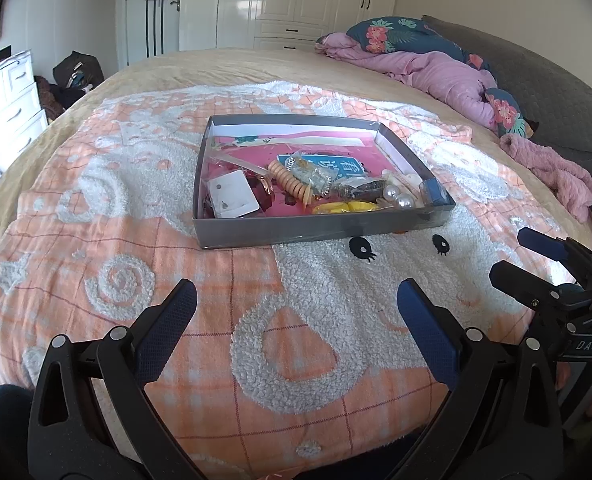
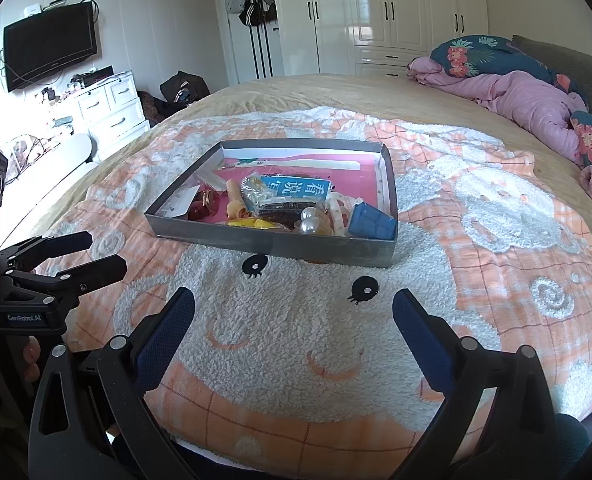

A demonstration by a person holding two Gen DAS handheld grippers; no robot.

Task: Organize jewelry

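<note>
A shallow grey box (image 1: 280, 230) (image 2: 272, 242) rests on the orange and white blanket in the middle of the bed. Inside lie a beaded orange bracelet (image 1: 292, 184), two large pearls (image 1: 397, 196) (image 2: 309, 220), a white earring card (image 1: 232, 196), a blue packet (image 1: 335, 166) (image 2: 296, 188), yellow pieces (image 1: 343, 207), red items (image 1: 262, 192) and a small blue box (image 2: 371, 222). My left gripper (image 1: 296, 300) hovers open over the blanket, short of the box. My right gripper (image 2: 294, 304) is likewise open and empty, nearer the box's right corner. Each gripper shows at the other view's edge.
A pink quilt (image 2: 527, 100) and flowered pillows (image 1: 399, 34) are heaped at the bed's far right. White wardrobes (image 2: 375, 12) line the back wall. A white dresser (image 2: 112, 108) and wall television (image 2: 50, 46) stand left of the bed. Open blanket (image 1: 303, 344) lies between grippers and box.
</note>
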